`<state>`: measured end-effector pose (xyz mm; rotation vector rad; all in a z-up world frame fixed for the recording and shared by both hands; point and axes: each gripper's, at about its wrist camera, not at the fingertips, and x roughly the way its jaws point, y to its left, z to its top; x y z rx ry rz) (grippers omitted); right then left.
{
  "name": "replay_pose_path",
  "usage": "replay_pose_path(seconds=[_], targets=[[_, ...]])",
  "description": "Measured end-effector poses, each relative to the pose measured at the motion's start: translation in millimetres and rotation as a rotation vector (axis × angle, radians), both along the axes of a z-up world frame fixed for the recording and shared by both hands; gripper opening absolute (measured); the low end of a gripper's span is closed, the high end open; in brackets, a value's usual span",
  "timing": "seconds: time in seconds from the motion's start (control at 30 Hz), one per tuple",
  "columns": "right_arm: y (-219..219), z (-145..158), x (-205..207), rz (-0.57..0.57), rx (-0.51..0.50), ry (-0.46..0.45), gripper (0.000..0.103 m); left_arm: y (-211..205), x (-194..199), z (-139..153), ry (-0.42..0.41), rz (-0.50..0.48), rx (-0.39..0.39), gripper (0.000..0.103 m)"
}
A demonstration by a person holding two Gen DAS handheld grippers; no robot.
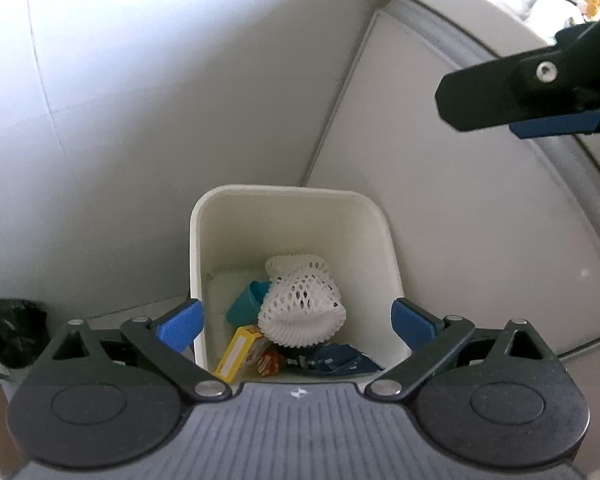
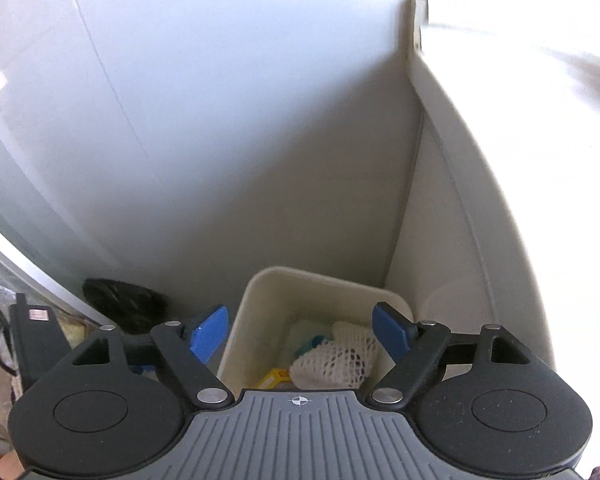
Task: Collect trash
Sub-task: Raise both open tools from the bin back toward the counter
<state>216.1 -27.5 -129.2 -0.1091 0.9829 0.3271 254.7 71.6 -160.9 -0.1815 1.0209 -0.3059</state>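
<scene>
White bin (image 1: 292, 216) sits low centre of the left wrist view, tucked in the corner between wall and a pale cabinet panel (image 1: 440, 200). Trash lies inside it: white foam fruit net (image 1: 304, 304), teal piece (image 1: 248, 302), yellow carton (image 1: 238, 354), dark blue wrapper (image 1: 340, 362).

Left gripper (image 1: 296, 322): jaws spread wide above the bin mouth, nothing between the pads. Right gripper (image 2: 300, 334): also wide, empty, above the same bin (image 2: 260, 292).

Handling, as a judgement: the foam net looks very light, springy and crushable; pinch it across a fold. The carton is light but stiff; take it by its narrow faces. The wrapper is thin and probably slippery; grab a bunched edge. The bin itself is rigid, best held at the rim.

Views: the left wrist shows the bin floor and the right gripper (image 1: 520, 92) at upper right. The right wrist shows the foam net (image 2: 336, 360) only partly, but adds a black bag (image 2: 124, 304) at lower left and a dark device (image 2: 36, 340), possibly a handset, hard to tell.
</scene>
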Motion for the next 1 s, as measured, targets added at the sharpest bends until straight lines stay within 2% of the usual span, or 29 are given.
replay_pose_path(seconds=[0.1, 0.33, 0.5, 0.8, 1.0], targets=[[-1, 13, -7, 0.008, -0.008, -0.032, 0.090, 4, -4, 12, -0.012, -0.006, -0.004, 0.101], [-7, 35, -22, 0.034, -0.036, -0.093, 0.091, 6, -7, 33, -0.042, -0.023, 0.003, 0.102], [-20, 54, -29, 0.031, -0.047, -0.141, 0.093, 2, -12, 59, -0.088, -0.038, 0.031, 0.102], [-69, 71, -35, -0.031, -0.074, -0.200, 0.096, -15, -14, 97, -0.175, -0.097, 0.043, 0.102], [-121, 72, -38, -0.099, -0.087, -0.217, 0.096, -38, -9, 116, -0.215, -0.152, 0.037, 0.102]])
